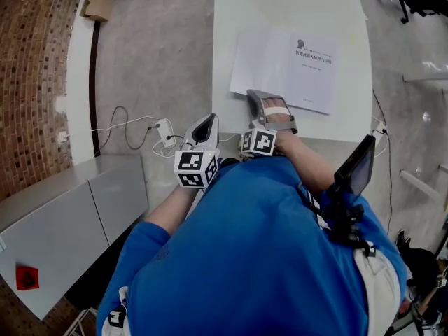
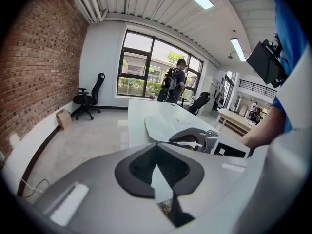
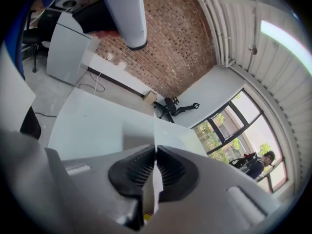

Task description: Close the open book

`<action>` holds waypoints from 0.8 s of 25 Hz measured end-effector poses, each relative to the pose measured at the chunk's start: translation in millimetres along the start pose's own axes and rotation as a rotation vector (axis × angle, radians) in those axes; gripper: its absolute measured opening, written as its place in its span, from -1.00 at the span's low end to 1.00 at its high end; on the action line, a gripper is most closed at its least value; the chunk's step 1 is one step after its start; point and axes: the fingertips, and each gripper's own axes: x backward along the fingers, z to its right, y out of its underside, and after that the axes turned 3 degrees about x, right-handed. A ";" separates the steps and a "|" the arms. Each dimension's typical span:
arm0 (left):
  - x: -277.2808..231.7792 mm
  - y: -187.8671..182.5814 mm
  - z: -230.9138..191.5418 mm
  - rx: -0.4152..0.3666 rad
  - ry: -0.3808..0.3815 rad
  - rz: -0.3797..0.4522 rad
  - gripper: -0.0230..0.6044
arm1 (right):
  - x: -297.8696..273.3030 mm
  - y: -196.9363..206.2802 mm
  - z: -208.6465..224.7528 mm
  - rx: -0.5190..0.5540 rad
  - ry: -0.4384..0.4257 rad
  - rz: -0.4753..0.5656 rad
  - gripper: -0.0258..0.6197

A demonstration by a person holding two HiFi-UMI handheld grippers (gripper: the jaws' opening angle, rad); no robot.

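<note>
right gripper point(image 3: 155, 152) is clamped on a thin page point(image 3: 153, 128) of the book point(image 1: 287, 68) lying ahead on the tabletop point(image 1: 280, 5); left gripper point(image 2: 156, 147) beside it is closed, empty.

The head view looks steeply down from over the person's shoulders at the near end of the white worktop point(image 1: 294, 5) and the open book point(image 1: 283, 65). The left gripper view sits low beside the worktop's edge, facing along it toward the windows point(image 2: 146, 72). The right gripper view, close over the book and rolled sideways, faces the brick wall point(image 3: 161, 38). All three share the worktop and book.
</note>
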 end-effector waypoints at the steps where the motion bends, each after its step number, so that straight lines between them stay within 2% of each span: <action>1: -1.5 -1.2 2.9 -0.003 0.006 0.000 -0.91 | 4.5 1.3 4.1 -0.028 0.006 0.001 -0.89; 9: -11.9 -7.4 19.6 -0.033 0.077 0.001 -0.91 | 39.0 7.0 42.6 -0.220 0.112 0.007 -0.91; 16: -29.5 -9.9 47.7 -0.074 0.149 -0.008 -0.91 | 65.2 43.9 67.9 -0.375 0.190 -0.058 -0.91; 20: -41.0 -13.1 64.2 -0.105 0.197 -0.013 -0.91 | 76.2 76.5 77.4 -0.473 0.229 -0.128 -0.91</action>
